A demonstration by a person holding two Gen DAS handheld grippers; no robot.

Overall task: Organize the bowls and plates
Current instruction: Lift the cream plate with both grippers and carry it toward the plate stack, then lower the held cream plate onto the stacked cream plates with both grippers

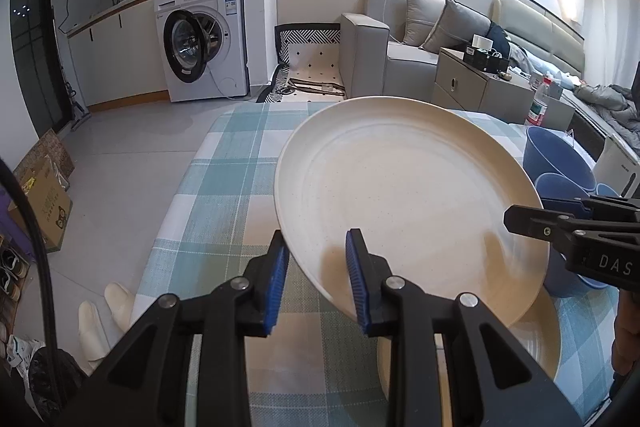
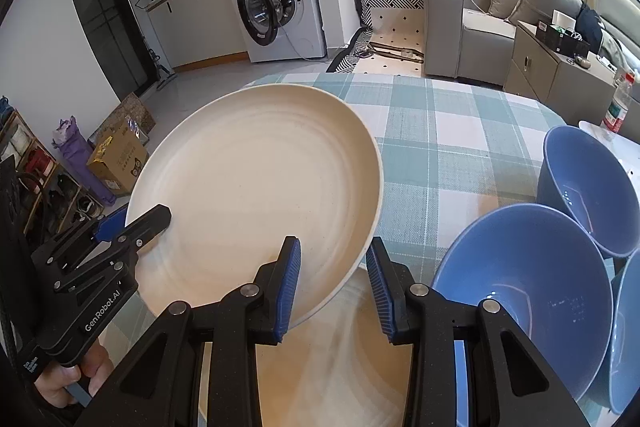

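Left wrist view first: a wide, round cream plate [image 1: 408, 203], matte and faintly speckled with shallow concentric rings, hangs tilted above the table [image 1: 224, 187] and its teal-and-white checked woven cloth. The left gripper [image 1: 318, 281] has its ribbed blue pads nearly closed, pinching the plate's near rim, one pad above and one below. Over on the plate's right edge the right gripper [image 1: 520, 221] bites the rim too, though its own fingertips are hard to make out from here. Beneath the raised plate a second cream plate [image 1: 536, 339] lies flat on the cloth, mostly covered.

From the right wrist view, the same plate [image 2: 256, 195] fills the middle, the right gripper [image 2: 334, 287] narrowly clamped on its lower right rim, the left gripper [image 2: 132, 223] gripping the opposite edge. A hand [image 2: 64, 383] shows under that tool, partly cut off. Glossy blue bowls [image 2: 528, 291] crowd the right side, tipped toward the lens; the outermost runs out of frame. The lower plate [image 2: 332, 375] peeks out between the black arms.
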